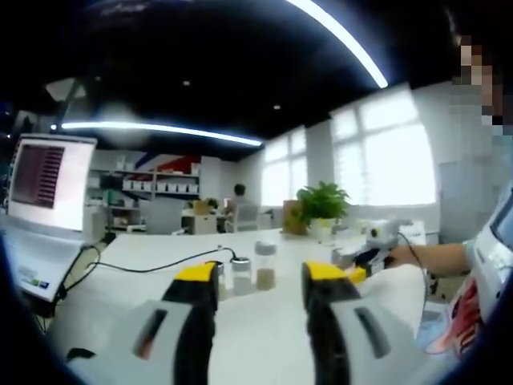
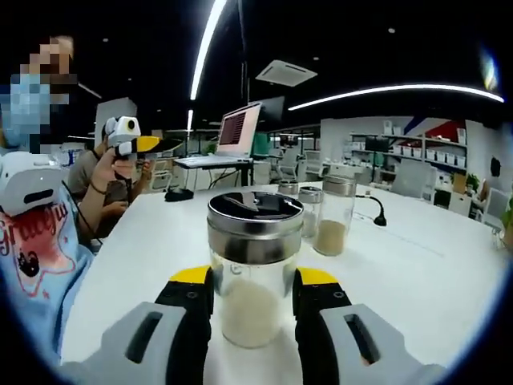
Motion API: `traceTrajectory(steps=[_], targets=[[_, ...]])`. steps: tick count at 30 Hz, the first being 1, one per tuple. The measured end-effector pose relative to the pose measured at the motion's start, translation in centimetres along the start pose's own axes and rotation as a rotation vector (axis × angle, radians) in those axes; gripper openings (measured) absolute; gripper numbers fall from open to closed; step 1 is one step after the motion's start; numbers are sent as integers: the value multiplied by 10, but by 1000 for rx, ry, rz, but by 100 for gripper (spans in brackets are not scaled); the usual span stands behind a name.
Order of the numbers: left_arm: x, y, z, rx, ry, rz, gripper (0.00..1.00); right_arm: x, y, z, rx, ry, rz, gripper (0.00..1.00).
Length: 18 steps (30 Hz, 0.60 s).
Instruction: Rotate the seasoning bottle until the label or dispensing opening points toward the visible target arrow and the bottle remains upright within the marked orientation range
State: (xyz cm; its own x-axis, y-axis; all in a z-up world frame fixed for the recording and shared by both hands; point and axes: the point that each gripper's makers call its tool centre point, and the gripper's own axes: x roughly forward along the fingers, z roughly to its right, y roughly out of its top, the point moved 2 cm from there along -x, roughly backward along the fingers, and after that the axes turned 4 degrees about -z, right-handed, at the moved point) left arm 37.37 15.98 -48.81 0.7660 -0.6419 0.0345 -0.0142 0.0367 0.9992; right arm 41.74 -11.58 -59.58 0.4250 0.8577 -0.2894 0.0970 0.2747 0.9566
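Right gripper (image 2: 252, 298) sits nearest the lens, yellow-tipped jaws flanking a seasoning bottle (image 2: 254, 269): clear glass, pale granules low inside, steel cap with a dark top. Jaws look pressed to the glass on both sides, so I read it as a grip, probably so the bottle can be twisted while kept upright. Bottle stands vertical on the white table (image 2: 417, 265), close to the near edge.

Left gripper (image 1: 258, 282) is parted wide with nothing between its jaws, hovering above the table (image 1: 264, 337), likely just standing by.

No target arrow or marked range visible in either view, so progress on orientation can't be judged; label not readable.

Right gripper view gives cap detail, plus two spare shakers (image 2: 333, 215) further toward the middle, a black cable (image 2: 377, 212), a laptop on a stand (image 2: 239, 128), and the left gripper held up at left.

Left gripper view adds a monitor (image 1: 50, 180) at the left edge, a potted plant (image 1: 322, 204) at the far edge, two small jars (image 1: 256, 269) mid-table, and a hand on the right gripper at right.
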Motion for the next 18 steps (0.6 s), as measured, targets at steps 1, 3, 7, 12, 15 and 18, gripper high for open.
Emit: traceTrajectory(steps=[1, 3, 7, 12, 15, 18], targets=[[0, 0, 0, 1, -1, -1, 44, 0, 0, -2, -9, 30, 5, 39], [0, 0, 1, 0, -2, -1, 44, 0, 0, -3, -26, 94, 19, 39], [0, -2, 1, -8, 3, -10, 44, 1, 0, -5, -57, 166, 23, 39], [2, -4, 5, -12, -11, -17, 44, 0, -2, -8, -84, 254, 59, 39], [1, -4, 6, -12, -14, -16, 44, 0, -1, -10, -92, 270, 65, 39], [1, -5, 4, -12, -6, -21, 44, -1, -1, -11, -106, 271, 62, 39]])
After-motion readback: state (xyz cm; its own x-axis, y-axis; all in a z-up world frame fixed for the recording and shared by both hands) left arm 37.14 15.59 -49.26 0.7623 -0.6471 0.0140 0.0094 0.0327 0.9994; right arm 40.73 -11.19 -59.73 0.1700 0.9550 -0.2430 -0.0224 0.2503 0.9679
